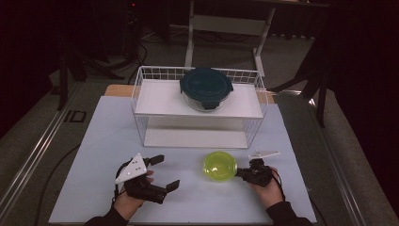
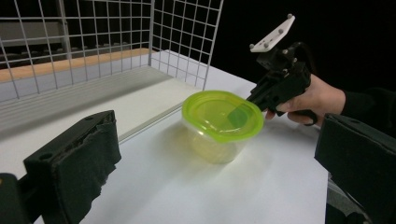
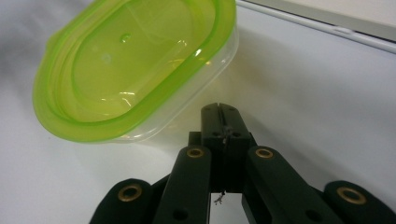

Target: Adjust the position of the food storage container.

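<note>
High view: right gripper (image 1: pixel 241 172) clenched empty, tip touching the green-lidded container (image 1: pixel 219 166); left gripper (image 1: pixel 165 172) spread wide beside it. No grasp yet; lifting remains.

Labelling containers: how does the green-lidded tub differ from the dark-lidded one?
The green-lidded tub sits on the table by the right gripper; the dark-lidded container sits on the wire rack's upper shelf. Its lid is translucent lime; the other's is opaque dark teal and looks larger. Both are round, lidded, clear-bodied.
</note>
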Tool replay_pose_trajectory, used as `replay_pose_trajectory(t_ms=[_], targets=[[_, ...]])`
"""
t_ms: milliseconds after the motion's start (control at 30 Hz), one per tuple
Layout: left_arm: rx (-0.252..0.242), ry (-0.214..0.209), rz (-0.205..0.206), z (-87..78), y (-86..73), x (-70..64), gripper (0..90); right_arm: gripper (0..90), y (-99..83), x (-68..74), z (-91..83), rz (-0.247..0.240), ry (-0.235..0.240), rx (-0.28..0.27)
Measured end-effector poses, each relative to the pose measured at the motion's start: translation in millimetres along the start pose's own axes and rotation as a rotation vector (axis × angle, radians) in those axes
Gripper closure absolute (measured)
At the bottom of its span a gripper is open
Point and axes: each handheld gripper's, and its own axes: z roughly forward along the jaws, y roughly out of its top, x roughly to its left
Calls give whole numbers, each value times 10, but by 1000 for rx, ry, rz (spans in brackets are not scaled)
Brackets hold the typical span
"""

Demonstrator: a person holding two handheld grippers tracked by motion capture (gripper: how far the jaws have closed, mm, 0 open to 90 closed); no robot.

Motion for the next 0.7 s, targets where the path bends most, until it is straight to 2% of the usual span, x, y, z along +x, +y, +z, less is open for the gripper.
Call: replay_pose_trajectory(t_ms=[133,700], targets=[[1,-1,1,2,-3,-2,0,900,38,64,101,-15,8,21],[-3,2,-2,-6,6,4,0,900,220,218,381,-42,45,34]])
